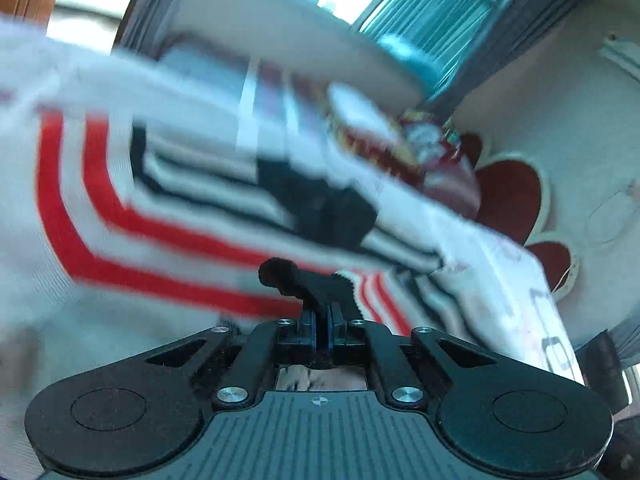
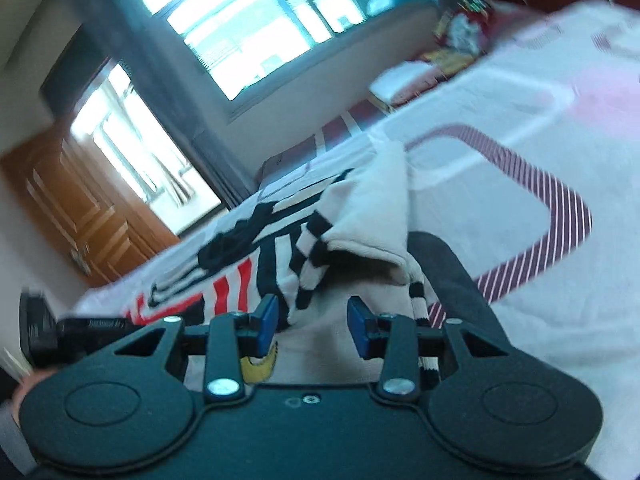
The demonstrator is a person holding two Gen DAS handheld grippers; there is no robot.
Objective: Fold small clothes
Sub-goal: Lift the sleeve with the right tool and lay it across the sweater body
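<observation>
Your left gripper (image 1: 320, 312): pressed together, cloth pinch unclear | your right gripper (image 2: 312, 320): spread, gripping nothing | striped garment (image 2: 256, 264): crumpled on the bed (image 2: 520, 208), just ahead.

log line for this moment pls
left claw: shut on striped garment | right claw: open, cloth between pads, not pinched | surface: bed

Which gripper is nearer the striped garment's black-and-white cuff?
Right. The right gripper stands open at the cuff; the left gripper is shut at the red stripes.
</observation>
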